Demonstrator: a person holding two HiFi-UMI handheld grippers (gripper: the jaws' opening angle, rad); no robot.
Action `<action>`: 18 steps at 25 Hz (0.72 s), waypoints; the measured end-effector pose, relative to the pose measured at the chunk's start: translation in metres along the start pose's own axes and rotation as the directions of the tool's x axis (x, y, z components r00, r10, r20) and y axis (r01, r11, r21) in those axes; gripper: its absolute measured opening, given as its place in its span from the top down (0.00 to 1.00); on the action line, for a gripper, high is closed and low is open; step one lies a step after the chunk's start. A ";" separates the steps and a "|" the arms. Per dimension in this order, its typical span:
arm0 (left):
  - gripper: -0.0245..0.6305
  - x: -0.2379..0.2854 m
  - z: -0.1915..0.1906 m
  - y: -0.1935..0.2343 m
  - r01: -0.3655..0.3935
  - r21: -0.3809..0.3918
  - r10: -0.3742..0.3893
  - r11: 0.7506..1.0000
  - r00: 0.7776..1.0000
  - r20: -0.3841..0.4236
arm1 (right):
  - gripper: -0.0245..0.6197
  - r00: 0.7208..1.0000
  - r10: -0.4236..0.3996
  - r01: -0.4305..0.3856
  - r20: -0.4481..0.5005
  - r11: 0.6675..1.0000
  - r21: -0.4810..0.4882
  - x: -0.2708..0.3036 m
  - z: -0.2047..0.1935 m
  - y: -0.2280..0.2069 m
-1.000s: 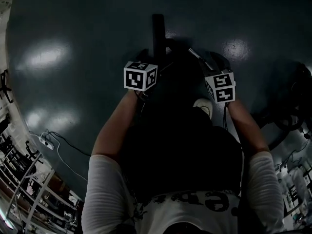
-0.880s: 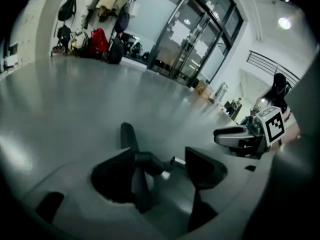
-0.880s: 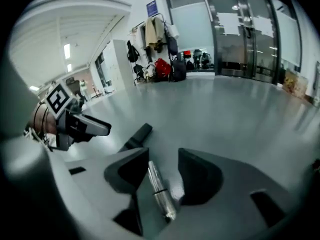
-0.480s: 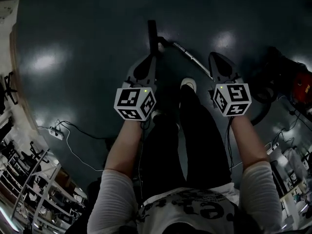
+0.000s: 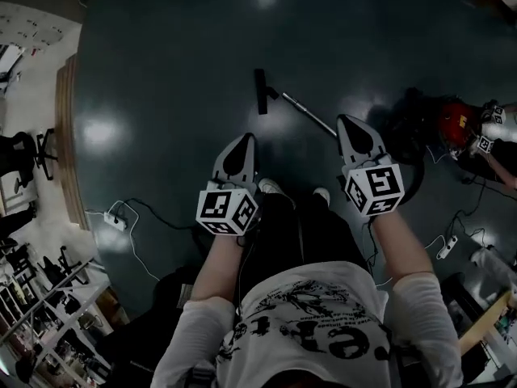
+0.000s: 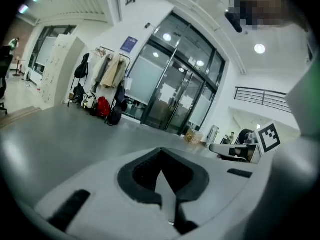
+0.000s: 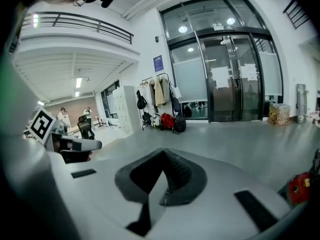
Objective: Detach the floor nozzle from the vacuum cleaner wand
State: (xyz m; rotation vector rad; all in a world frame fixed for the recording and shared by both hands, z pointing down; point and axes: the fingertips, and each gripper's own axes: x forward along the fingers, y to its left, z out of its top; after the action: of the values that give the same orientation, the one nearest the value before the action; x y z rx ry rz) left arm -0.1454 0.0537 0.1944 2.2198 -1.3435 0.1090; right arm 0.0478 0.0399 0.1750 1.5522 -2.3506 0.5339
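— Dark teal and glossy, the floor (image 5: 161,47) throws back soft patches of ceiling light. Where is the floor nozzle (image 5: 260,92)?

— It is a flat black bar lying on the floor above the middle of the head view, well beyond the person's 2 white shoes (image 5: 269,187). The wand (image 5: 307,115), a thin bright metal tube, meets it at 1 side. From there it slants down to the right, toward the tip of the right gripper (image 5: 342,120).

— Are the 2 joined?

— They touch at the nozzle's neck. Whether that joint is locked I cannot tell; it is too small.

— And the grippers?

— Neither touches nozzle or wand. The left gripper (image 5: 245,139) and the right one are held side by side over the floor. Each is a smooth matt grey shell tapering to a point, with a white marker cube (image 5: 229,211) printed in black squares at the wrist end. In the left gripper view the 2 jaws lie pressed together along a straight seam inside a dark rubbery collar, with nothing between them. The right gripper view shows the same: jaws together, 1 pad ribbed, nothing held.

— What else is down there?

— A red canister (image 5: 455,120) sits near the floor's right edge, with a black hose (image 5: 421,176) curling beside it. A white power strip (image 5: 117,215) with a thin cable lies toward the left edge.
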 end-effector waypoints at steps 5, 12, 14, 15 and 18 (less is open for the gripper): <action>0.96 -0.091 0.025 -0.100 0.021 -0.037 -0.016 0.999 0.992 0.122 | 0.96 0.999 -0.001 0.001 0.041 1.000 0.008 -0.108 0.013 0.017; 0.96 -0.159 0.013 -0.190 0.041 -0.029 -0.036 0.999 0.986 0.164 | 0.96 0.987 0.002 0.006 0.158 0.999 -0.053 -0.230 0.027 0.028; 0.96 -0.177 0.009 -0.207 0.036 0.005 -0.037 0.999 0.985 0.168 | 0.96 0.983 -0.007 0.015 0.185 0.999 -0.046 -0.260 0.025 0.030; 0.96 -0.185 0.009 -0.214 0.031 0.026 -0.035 0.999 0.984 0.172 | 0.96 0.981 -0.011 0.020 0.195 0.999 -0.046 -0.273 0.025 0.032; 0.96 -0.209 0.016 -0.228 0.001 0.089 -0.018 0.996 0.983 0.184 | 0.96 0.977 -0.005 0.017 0.212 0.998 -0.054 -0.299 0.024 0.041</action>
State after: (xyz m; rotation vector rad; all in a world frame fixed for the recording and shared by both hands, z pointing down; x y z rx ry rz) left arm -0.0612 0.2943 0.0191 2.3584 -1.4508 -0.0433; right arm 0.1254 0.2886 0.0218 1.6697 -2.4858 0.3102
